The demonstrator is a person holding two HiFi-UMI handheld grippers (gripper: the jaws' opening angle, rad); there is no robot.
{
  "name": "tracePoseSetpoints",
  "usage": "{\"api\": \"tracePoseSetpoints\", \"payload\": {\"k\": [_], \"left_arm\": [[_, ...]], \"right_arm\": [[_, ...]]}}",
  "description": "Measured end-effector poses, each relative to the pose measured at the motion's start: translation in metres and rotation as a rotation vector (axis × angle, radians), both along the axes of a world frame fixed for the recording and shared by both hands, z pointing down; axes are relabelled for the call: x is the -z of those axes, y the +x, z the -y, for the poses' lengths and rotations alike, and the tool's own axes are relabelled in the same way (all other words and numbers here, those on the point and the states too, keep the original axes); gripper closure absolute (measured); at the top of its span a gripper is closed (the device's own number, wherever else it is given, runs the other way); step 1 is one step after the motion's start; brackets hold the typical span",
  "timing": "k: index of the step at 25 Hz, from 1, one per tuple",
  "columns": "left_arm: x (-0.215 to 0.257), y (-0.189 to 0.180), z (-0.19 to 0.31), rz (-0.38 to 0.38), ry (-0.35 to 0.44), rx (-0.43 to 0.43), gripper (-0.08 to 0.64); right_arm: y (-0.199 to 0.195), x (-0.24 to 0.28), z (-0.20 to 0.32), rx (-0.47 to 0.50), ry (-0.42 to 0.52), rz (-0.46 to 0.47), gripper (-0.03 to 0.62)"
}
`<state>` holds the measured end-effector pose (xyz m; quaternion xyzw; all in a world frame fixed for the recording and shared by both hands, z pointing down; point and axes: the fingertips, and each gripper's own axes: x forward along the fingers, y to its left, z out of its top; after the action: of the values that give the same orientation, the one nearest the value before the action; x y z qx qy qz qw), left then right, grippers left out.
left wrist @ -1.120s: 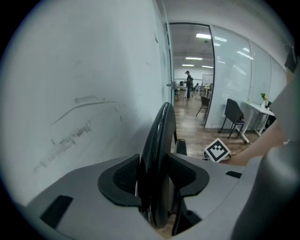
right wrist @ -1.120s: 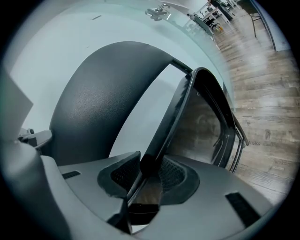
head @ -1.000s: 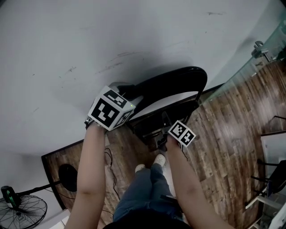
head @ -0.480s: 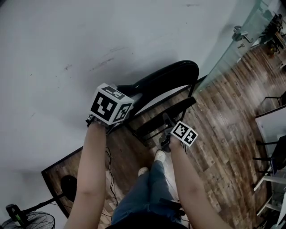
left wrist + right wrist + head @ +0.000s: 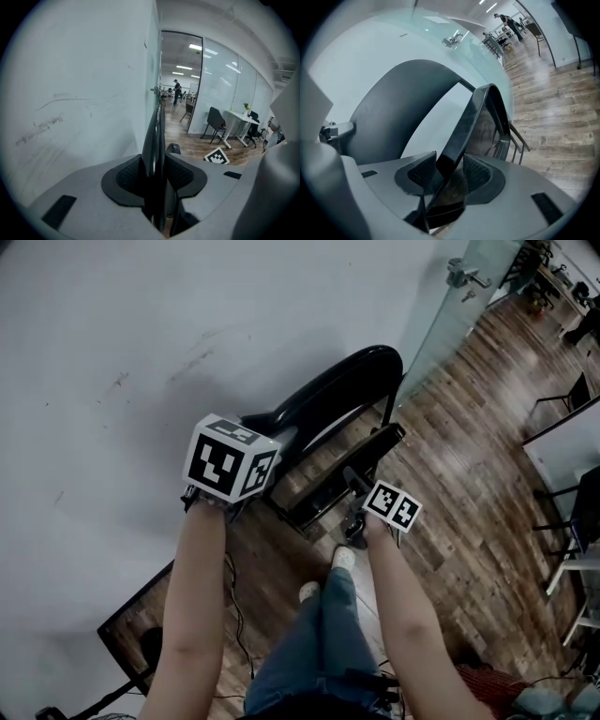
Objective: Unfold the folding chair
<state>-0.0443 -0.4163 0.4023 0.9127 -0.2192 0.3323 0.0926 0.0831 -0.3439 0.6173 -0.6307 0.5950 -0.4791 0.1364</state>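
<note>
Folding chair (image 5: 337, 418) at the middle of the head view, close to the white wall (image 5: 141, 334), on the wood floor (image 5: 459, 465). Left gripper (image 5: 157, 177) clamped on the backrest (image 5: 154, 136) edge, probably to steady the frame. Right gripper (image 5: 449, 177) pinching the seat (image 5: 476, 117) edge, jaws just now easing wider, likely as the seat tilts away from the back. No brand or readable writing anywhere; only black-and-white square markers (image 5: 228, 465) on the gripper cubes.
</note>
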Motion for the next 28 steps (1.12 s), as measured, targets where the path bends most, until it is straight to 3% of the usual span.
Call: {"api": "tracePoseSetpoints", "payload": {"k": [3,7,14,21,28], "left_arm": [[0.001,0.000,0.001,0.002,0.010,0.003,0.420],[0.000,0.000,0.003,0.005,0.023,0.002,0.420],[0.000,0.002,0.003,0.020,0.040,0.020,0.419],[-0.002,0.013,-0.012,0.024,0.071,0.027,0.418],[-0.007,0.015,-0.025,0.023,0.091,0.054,0.413]], "right_arm": [[0.000,0.003,0.004,0.021,-0.042,-0.062,0.403],[-0.009,0.009,0.017,0.032,-0.097,-0.097,0.285],[-0.009,-0.010,0.023,0.061,-0.328,-0.313,0.274],[0.002,-0.017,0.010,0.073,-0.387,-0.341,0.264],[0.018,-0.034,-0.046,0.093,-0.493,-0.275,0.268]]}}
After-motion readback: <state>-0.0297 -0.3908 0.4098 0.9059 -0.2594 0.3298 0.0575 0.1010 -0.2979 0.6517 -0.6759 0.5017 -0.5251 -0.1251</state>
